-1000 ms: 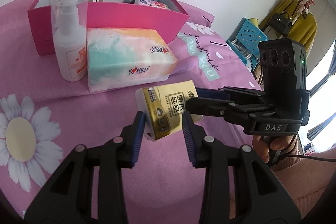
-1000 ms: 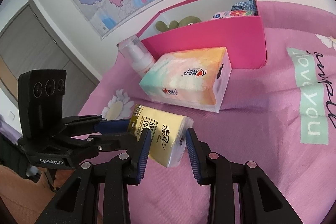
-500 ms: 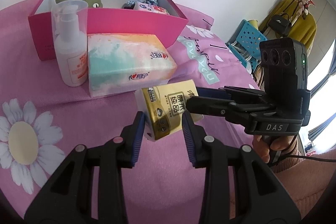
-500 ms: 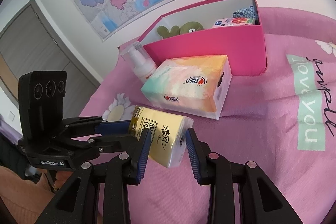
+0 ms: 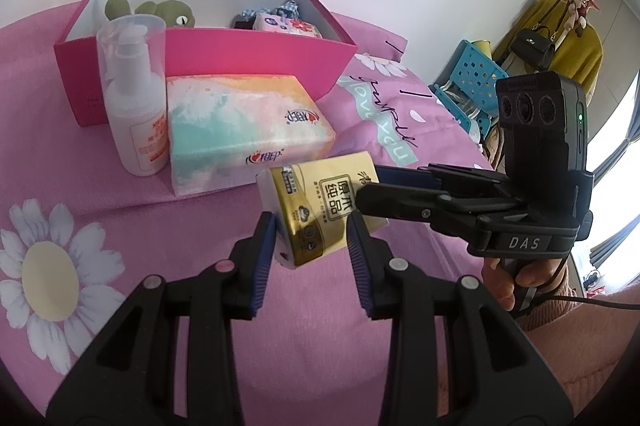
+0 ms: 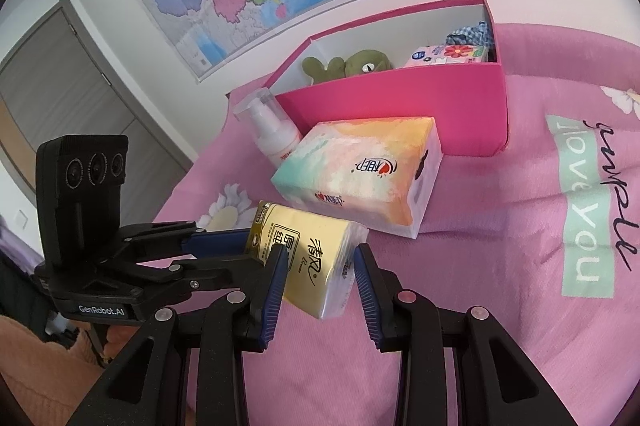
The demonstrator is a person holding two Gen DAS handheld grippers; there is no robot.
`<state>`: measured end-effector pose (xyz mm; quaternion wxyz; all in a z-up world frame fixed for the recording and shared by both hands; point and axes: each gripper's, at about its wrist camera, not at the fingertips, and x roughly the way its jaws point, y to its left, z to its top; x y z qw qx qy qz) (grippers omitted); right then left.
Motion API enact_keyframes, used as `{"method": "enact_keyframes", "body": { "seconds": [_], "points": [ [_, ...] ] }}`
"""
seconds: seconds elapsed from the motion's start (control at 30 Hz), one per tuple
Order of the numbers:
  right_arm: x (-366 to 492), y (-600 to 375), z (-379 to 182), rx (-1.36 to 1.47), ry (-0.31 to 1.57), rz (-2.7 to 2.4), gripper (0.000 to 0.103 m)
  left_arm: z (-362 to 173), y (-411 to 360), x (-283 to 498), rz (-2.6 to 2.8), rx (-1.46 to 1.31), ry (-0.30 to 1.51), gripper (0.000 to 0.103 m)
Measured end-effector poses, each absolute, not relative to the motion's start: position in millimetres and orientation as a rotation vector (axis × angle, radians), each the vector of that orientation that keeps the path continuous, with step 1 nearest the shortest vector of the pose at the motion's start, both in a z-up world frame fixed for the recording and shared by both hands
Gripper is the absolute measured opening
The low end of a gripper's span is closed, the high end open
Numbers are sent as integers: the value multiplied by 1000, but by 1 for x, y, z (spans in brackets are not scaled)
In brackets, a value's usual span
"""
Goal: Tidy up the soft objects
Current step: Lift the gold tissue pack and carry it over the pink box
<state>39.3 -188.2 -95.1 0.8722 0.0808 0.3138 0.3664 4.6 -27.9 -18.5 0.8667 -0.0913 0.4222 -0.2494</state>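
Hands: you hold both grippers tilted downward over the pink bedsheet [image 5: 100, 186], meeting at one pack from opposite sides.
Left gripper [image 5: 312, 238]: your jaws are clamped on one end of the yellow tissue pack [image 5: 320, 202].
Right gripper [image 6: 320, 266]: your jaws pinch the other end of that pack; in the left view it reaches in from the right, your hand [image 5: 520, 274] on its handle.
Pack: lifted off the sheet, tilted, near the pastel tissue box [image 6: 360, 170].
Behind: pump bottle [image 5: 134, 106] beside that box; pink box [image 6: 440, 98] with a green plush [image 6: 360, 62] inside.
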Motion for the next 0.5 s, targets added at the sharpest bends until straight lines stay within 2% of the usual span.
{"method": "enact_keyframes", "body": {
  "seconds": [0.5],
  "points": [
    [42,-188,-85,157,633,767,35,-12,-29,9,-523,-179,859,39]
  ]
}}
